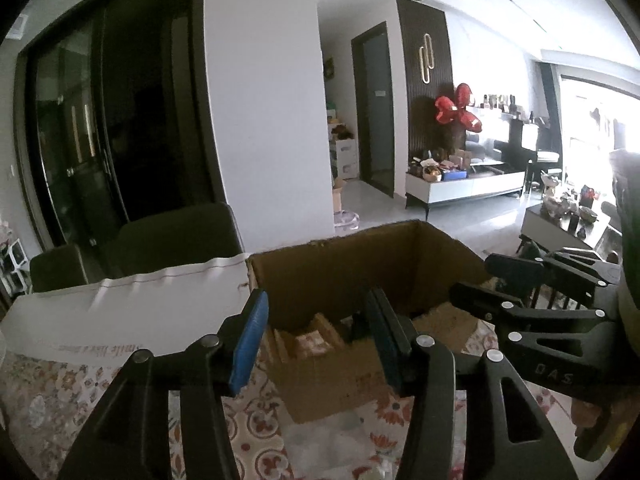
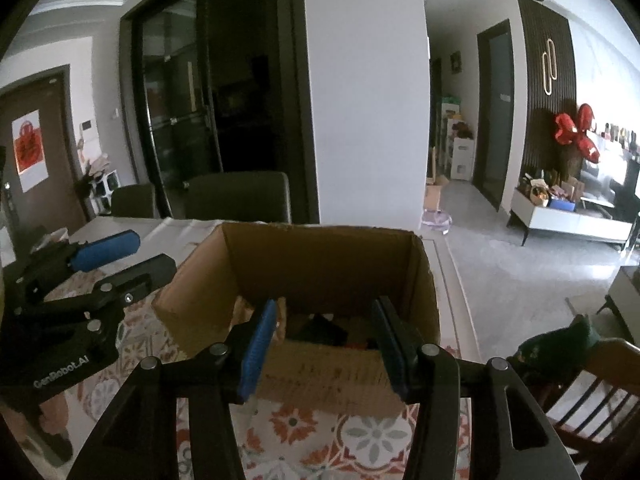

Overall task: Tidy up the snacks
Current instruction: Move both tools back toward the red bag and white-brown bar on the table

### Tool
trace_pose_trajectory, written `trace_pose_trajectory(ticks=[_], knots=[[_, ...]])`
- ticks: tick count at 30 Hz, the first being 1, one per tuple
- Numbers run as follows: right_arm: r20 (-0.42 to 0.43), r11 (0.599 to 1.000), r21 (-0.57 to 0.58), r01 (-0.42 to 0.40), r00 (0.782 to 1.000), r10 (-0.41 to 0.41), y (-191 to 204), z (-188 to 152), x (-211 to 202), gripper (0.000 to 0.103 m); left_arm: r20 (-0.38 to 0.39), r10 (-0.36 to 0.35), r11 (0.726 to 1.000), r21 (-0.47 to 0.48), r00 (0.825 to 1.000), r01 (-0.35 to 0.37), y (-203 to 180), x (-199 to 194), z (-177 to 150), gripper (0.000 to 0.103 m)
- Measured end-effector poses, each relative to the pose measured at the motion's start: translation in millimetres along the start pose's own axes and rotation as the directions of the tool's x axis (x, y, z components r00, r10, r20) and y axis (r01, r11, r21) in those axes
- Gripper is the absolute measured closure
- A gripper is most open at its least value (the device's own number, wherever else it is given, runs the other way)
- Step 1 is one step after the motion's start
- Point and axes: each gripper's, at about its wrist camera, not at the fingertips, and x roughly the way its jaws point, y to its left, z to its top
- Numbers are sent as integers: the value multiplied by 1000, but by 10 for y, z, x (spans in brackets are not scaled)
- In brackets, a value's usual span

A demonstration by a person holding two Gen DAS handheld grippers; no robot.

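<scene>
An open brown cardboard box point(image 1: 332, 376) stands on the patterned tablecloth and also shows in the right wrist view point(image 2: 320, 376). Snack packs point(image 1: 312, 340) lie inside it; dark packs point(image 2: 324, 330) show at its bottom in the right view. My left gripper point(image 1: 316, 336) is open and empty, just before the box's near wall. My right gripper point(image 2: 324, 340) is open and empty, at the box's near rim. The right gripper appears at the right in the left view point(image 1: 532, 300); the left gripper appears at the left in the right view point(image 2: 112, 260).
A white box point(image 1: 120, 312) lies left of the cardboard box. Dark chairs point(image 2: 240, 196) stand behind the table. A wooden chair point(image 2: 592, 400) with a dark green cloth is at the right. The floral tablecloth point(image 2: 360, 440) covers the table.
</scene>
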Motion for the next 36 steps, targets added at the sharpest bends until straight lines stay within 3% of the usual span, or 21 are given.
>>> trace_pose_trajectory(ticks=[8,14,29,36], knots=[[1,999,-22,-27,1000,27,137,-291,-267,52,15,-4,998,56,1000,4,-122,-318,-256,52],[-31,998,-29,-55,998,54,173,-523,-379,52,-19,-31,995,90,999,33,-219,-468,-505,52],[-189,995,-72,-72,980,57,303,-1098,-313,52,-146,-68,991,102,987,83,-316,-430,-1068,52],[-266,993,-85,-88,962,62,315,-1314,-235,52,-211,-95,989,88,973,116,-371,-317,-1282,52]])
